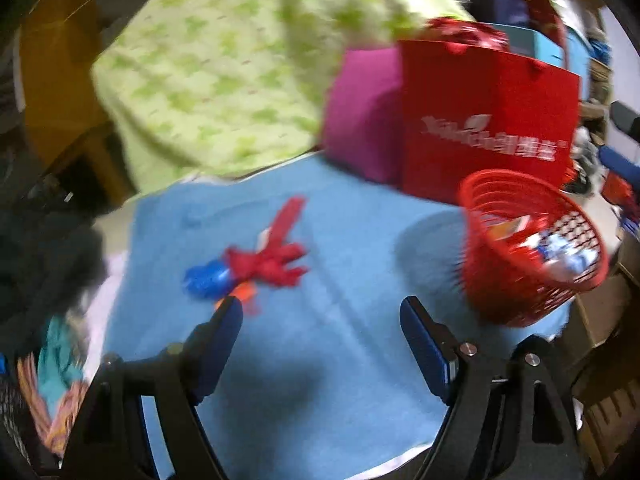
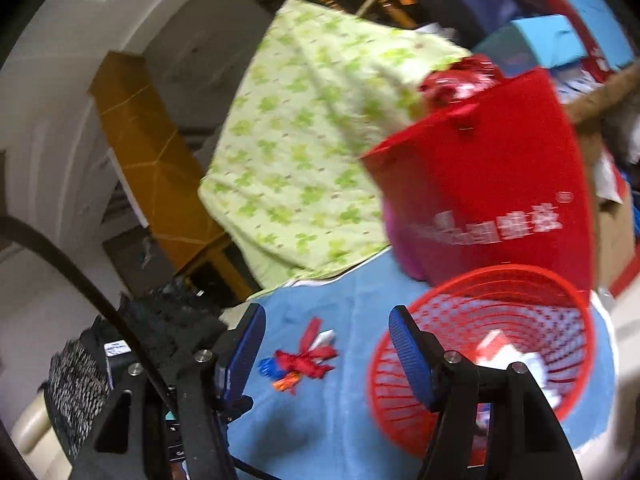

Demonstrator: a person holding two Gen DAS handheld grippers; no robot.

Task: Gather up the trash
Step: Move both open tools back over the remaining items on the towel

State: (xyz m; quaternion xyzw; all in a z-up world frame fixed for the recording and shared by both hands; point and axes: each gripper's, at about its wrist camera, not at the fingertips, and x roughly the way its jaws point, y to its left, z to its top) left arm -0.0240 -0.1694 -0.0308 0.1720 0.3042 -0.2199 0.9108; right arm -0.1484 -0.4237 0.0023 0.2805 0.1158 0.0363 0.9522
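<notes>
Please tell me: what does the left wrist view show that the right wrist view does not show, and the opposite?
Only the left wrist view: the left gripper, open, with nothing between its fingers.

Only the right wrist view: the right gripper, open and empty, a black cable, and the white door frame.

Both: the red mesh basket with trash inside, the red paper bag, the red and blue wrapper scraps on the blue cloth, and the green patterned cloth.

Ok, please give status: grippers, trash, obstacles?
Left gripper open, empty. Right gripper open, empty. Red and blue wrappers on blue cloth, beside red basket. Path clear.
</notes>
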